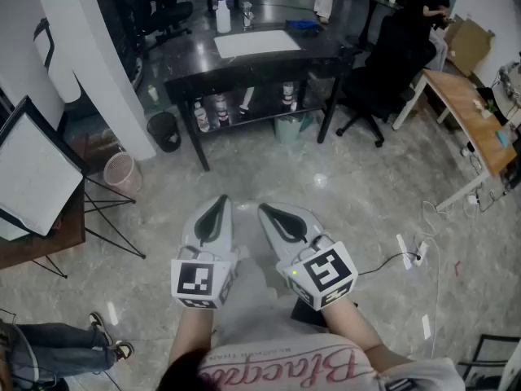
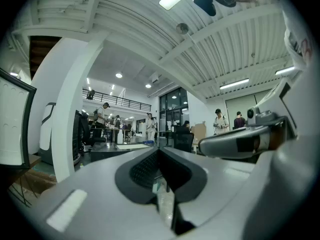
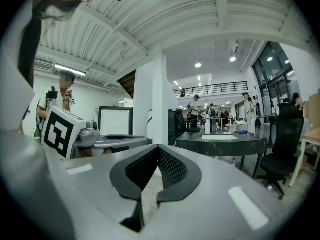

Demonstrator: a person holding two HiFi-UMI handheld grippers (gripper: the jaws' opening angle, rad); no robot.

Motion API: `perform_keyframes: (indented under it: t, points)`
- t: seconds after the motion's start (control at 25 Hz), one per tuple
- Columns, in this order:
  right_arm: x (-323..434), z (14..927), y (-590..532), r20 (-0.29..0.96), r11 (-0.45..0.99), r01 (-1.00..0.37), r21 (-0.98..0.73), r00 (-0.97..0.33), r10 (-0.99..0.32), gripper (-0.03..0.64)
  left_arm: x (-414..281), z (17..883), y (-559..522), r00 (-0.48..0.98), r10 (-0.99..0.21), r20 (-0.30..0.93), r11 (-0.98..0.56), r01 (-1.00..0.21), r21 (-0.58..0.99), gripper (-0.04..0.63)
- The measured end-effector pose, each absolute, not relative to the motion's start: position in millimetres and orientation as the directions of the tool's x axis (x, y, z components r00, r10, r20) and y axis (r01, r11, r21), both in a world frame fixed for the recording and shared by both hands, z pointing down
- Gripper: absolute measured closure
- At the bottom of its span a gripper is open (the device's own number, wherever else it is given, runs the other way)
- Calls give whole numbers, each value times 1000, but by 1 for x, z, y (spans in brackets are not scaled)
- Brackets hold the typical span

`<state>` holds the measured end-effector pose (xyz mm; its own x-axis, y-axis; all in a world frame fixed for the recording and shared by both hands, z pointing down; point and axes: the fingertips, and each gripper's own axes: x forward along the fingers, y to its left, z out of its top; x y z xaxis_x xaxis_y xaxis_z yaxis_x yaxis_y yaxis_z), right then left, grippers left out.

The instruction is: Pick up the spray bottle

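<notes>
A white spray bottle [image 1: 223, 13] stands at the far left end of a black table [image 1: 317, 49], beside a white sheet [image 1: 256, 43]. It is well ahead of both grippers, across bare floor. My left gripper [image 1: 216, 206] and right gripper [image 1: 271, 212] are held side by side at waist height, pointing toward the table. The left gripper view shows the left gripper [image 2: 159, 151] with its black pads together and nothing between them. In the right gripper view the right gripper [image 3: 157, 149] is also shut and empty, and the black table [image 3: 220, 140] lies ahead to the right.
Several bottles stand on the table's lower shelf [image 1: 244, 112]. A black office chair [image 1: 383, 63] is at the table's right end, with a wooden desk [image 1: 468, 104] beyond it. A black bin [image 1: 165, 130], a pink basket [image 1: 122, 172] and an easel board [image 1: 32, 177] stand on the left. Cables [image 1: 407, 255] lie on the floor at right.
</notes>
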<state>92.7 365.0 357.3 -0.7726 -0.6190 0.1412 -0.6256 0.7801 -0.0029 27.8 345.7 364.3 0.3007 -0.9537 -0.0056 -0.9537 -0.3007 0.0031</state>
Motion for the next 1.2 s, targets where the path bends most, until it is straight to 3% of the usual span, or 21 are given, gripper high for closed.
perform_keyframes:
  t: [0.56, 1.2]
  points:
    - [100, 356, 358, 126, 767, -642, -14, -762, -635, 615, 38, 364, 332, 334, -943, -8, -334, -943, 5, 597]
    - [75, 363, 301, 183, 839, -539, 75, -820, -542, 615, 23, 359, 261, 297, -954, -30, -298, -954, 30, 597]
